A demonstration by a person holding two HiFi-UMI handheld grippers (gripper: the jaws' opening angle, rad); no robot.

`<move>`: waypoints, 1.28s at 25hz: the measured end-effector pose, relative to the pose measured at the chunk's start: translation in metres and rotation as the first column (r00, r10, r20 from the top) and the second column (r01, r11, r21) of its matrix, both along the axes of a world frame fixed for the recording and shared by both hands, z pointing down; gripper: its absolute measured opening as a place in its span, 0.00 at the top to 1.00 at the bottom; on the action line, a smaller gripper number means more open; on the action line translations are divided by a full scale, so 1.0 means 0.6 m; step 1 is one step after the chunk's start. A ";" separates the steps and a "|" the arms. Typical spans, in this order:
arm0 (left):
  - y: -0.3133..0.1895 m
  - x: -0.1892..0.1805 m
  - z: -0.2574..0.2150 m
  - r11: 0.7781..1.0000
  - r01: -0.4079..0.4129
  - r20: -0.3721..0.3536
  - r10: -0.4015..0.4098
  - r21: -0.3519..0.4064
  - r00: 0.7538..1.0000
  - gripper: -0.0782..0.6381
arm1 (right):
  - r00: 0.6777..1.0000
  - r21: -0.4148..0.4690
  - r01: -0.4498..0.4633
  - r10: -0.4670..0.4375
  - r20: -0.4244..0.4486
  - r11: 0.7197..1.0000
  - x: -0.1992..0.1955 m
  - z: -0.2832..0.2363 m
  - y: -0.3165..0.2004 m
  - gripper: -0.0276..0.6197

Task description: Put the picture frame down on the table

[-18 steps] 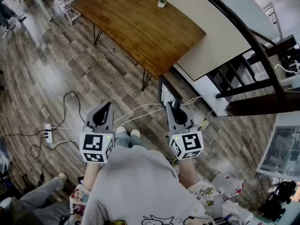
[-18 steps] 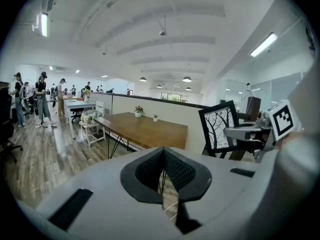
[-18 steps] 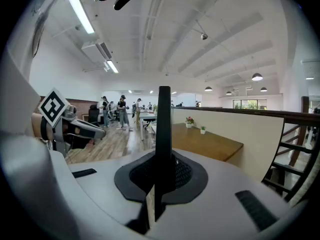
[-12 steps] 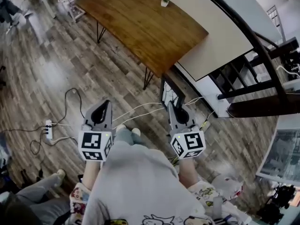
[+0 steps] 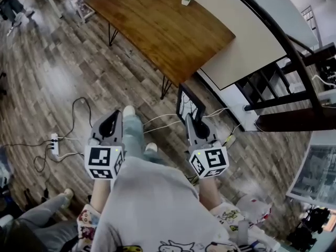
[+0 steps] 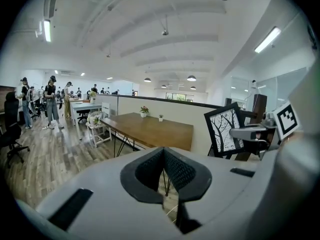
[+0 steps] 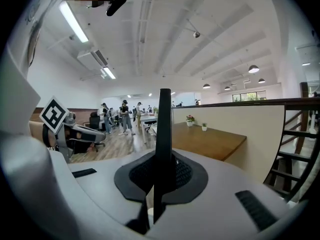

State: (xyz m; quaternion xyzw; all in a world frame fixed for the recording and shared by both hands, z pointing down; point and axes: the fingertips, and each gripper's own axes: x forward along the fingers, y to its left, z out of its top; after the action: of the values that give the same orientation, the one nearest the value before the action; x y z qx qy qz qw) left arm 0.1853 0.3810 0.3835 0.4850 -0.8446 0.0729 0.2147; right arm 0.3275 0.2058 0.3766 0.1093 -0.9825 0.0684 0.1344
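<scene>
A black picture frame (image 5: 189, 103) with a tree print stands upright in my right gripper (image 5: 190, 121), which is shut on its lower edge. It hangs over the floor, short of the near corner of the brown wooden table (image 5: 157, 30). In the right gripper view the picture frame (image 7: 162, 144) shows edge-on between the jaws, and the table (image 7: 207, 141) lies ahead to the right. My left gripper (image 5: 116, 115) is shut and holds nothing, level with the right one. From the left gripper view the picture frame (image 6: 226, 130) appears at the right, and the table (image 6: 150, 129) is ahead.
Two small potted plants (image 5: 186, 0) sit at the table's far edge. A power strip (image 5: 54, 143) and cables lie on the wood floor at the left. A beige partition (image 5: 247, 41) and a dark stair railing (image 5: 278, 51) run along the right. People (image 6: 50, 101) stand far off.
The person has stepped closer to the table, with one foot now forward between the grippers. Both grippers keep their pose, and the frame stays held in the right one.
</scene>
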 end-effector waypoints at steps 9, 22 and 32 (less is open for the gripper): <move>-0.066 -0.123 0.002 0.999 -0.033 -0.004 0.033 0.014 0.999 0.89 | 1.000 0.011 -0.007 0.007 -0.012 1.000 -0.125 -0.004 -0.050 0.94; -0.116 -0.359 0.000 0.998 -0.059 -0.005 0.059 0.010 0.998 0.89 | 0.998 0.023 -0.057 0.058 -0.032 0.998 -0.344 -0.006 -0.104 0.94; -0.128 -0.458 -0.003 0.995 -0.098 0.005 0.098 0.007 0.995 0.89 | 0.992 0.027 -0.110 0.111 -0.057 0.994 -0.427 0.004 -0.116 0.94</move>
State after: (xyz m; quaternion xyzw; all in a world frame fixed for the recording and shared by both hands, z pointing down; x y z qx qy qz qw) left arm -0.0896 0.3045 0.3816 0.5263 -0.8206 0.0814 0.2072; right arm 0.0711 0.1361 0.3793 0.1671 -0.9713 0.0607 0.1580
